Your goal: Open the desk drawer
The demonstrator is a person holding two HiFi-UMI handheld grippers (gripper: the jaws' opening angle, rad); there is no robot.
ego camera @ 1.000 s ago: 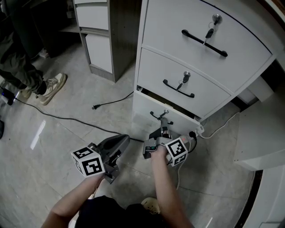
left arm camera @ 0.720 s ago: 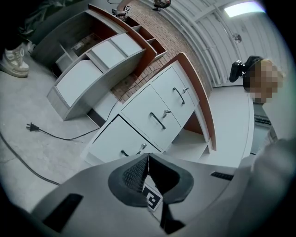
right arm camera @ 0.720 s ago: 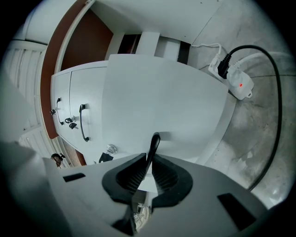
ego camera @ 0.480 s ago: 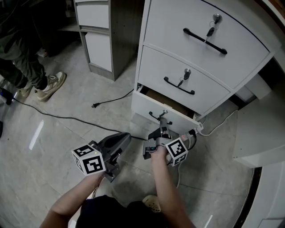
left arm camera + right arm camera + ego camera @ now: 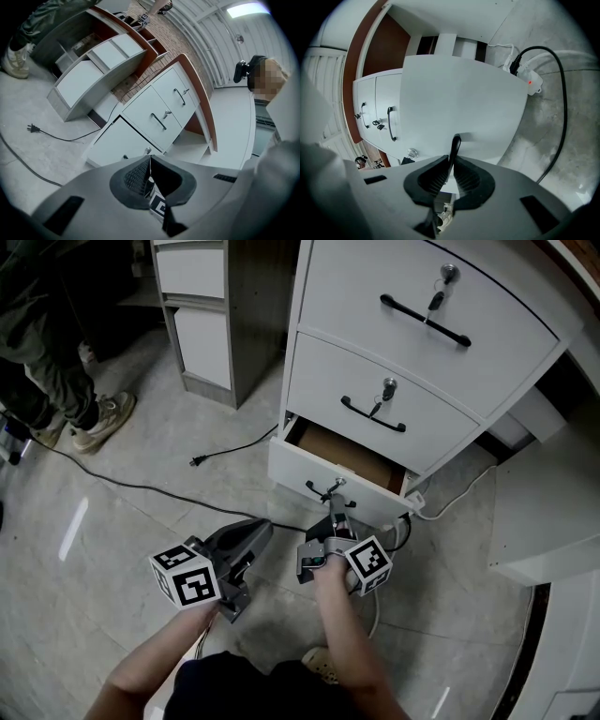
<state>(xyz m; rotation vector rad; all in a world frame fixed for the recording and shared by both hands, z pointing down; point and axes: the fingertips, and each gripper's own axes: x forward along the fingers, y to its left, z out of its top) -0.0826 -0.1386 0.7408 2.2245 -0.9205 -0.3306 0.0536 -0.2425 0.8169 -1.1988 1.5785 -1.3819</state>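
Observation:
The white cabinet's bottom drawer stands partly pulled out, its brown inside showing. My right gripper is shut on the drawer's black handle. In the right gripper view the handle stands pinched between the ribbed pads, in front of the white drawer front. My left gripper hovers over the floor left of the drawer, shut with nothing in it. In the left gripper view its jaws meet in a line, below the same drawer.
Two shut drawers above, the middle one and the top one, carry black handles and keys. A white power strip and cables lie right of the drawer. A black cord crosses the floor. A person's shoe stands far left, by a second cabinet.
The bottom drawer has slid further out, showing more of its brown inside. My right gripper came back towards me with the handle. The left gripper stayed put.

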